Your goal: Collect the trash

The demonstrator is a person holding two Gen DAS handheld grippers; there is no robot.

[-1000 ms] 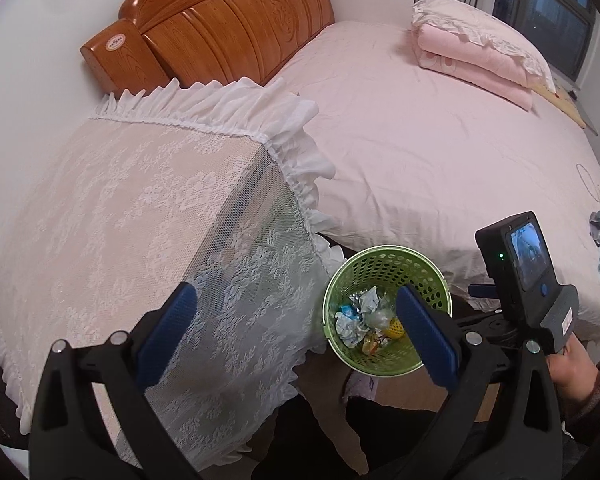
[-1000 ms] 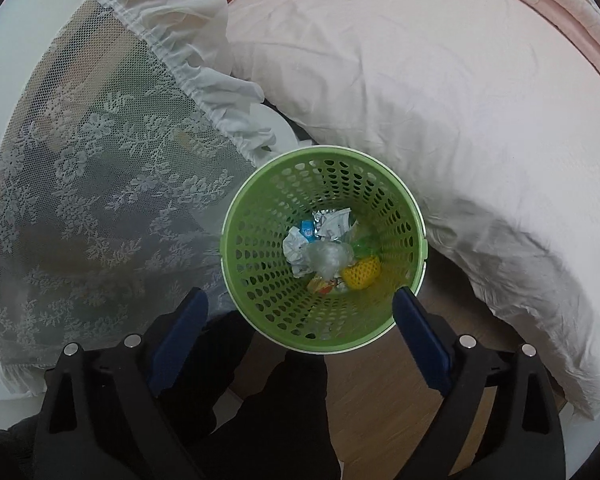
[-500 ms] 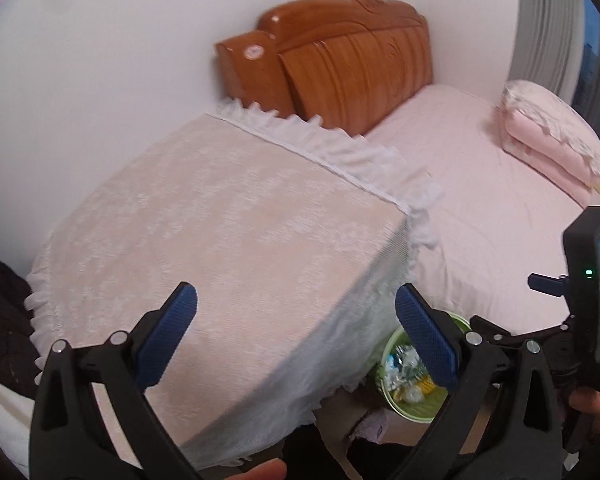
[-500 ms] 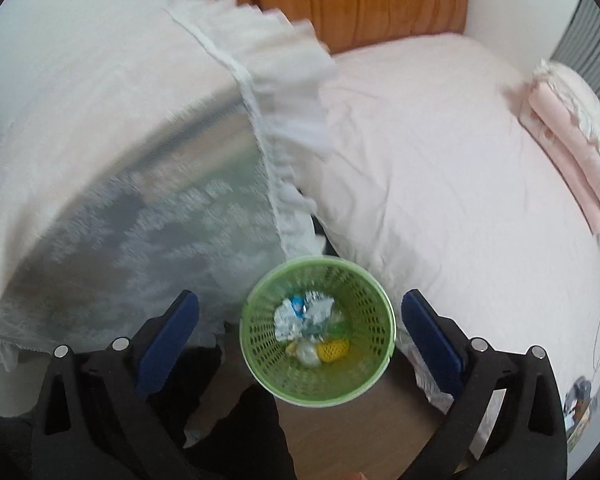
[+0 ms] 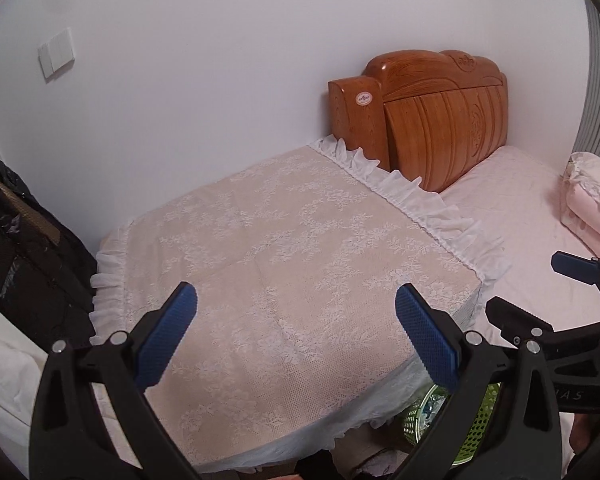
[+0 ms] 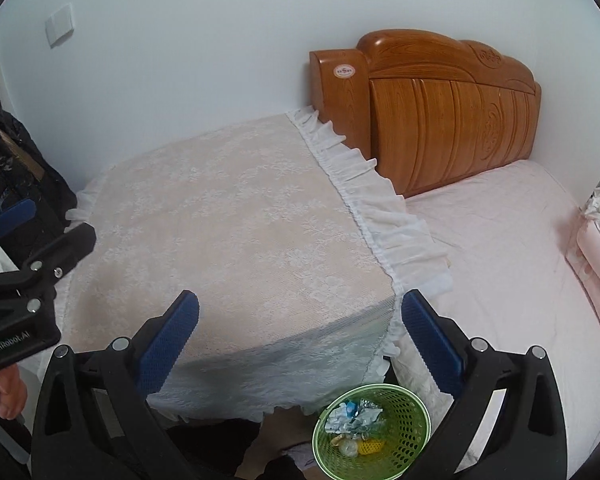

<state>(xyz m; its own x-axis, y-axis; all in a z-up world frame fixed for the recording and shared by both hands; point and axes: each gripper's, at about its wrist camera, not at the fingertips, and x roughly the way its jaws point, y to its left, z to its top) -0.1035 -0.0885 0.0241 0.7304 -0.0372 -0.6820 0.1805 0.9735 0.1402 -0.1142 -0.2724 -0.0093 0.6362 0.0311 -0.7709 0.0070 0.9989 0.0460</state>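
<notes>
A green perforated bin [image 6: 374,432] stands on the floor between the lace-covered table and the bed, holding crumpled wrappers [image 6: 354,416] and a yellow piece. In the left wrist view only a slice of the bin [image 5: 428,414] shows behind the right finger. My right gripper [image 6: 300,338] hangs open high above the table's corner, nothing between its blue pads. My left gripper [image 5: 296,330] is open too, over the tabletop, empty. Each gripper appears at the edge of the other's view: the right gripper [image 5: 572,312] and the left gripper [image 6: 24,248], with a hand below it.
A table under a white lace cloth [image 5: 292,264] fills the middle. A bed with a pink sheet [image 6: 500,260] and wooden headboard [image 6: 448,120] lies to the right, folded pink bedding [image 5: 592,204] on it. Dark clothing [image 5: 24,248] hangs at left. A wall switch [image 5: 56,56] is up left.
Both grippers have risen and tilted up away from the bin, which has shrunk to the bottom of the views. The tabletop, wall and headboard have come into sight. Both stayed open.
</notes>
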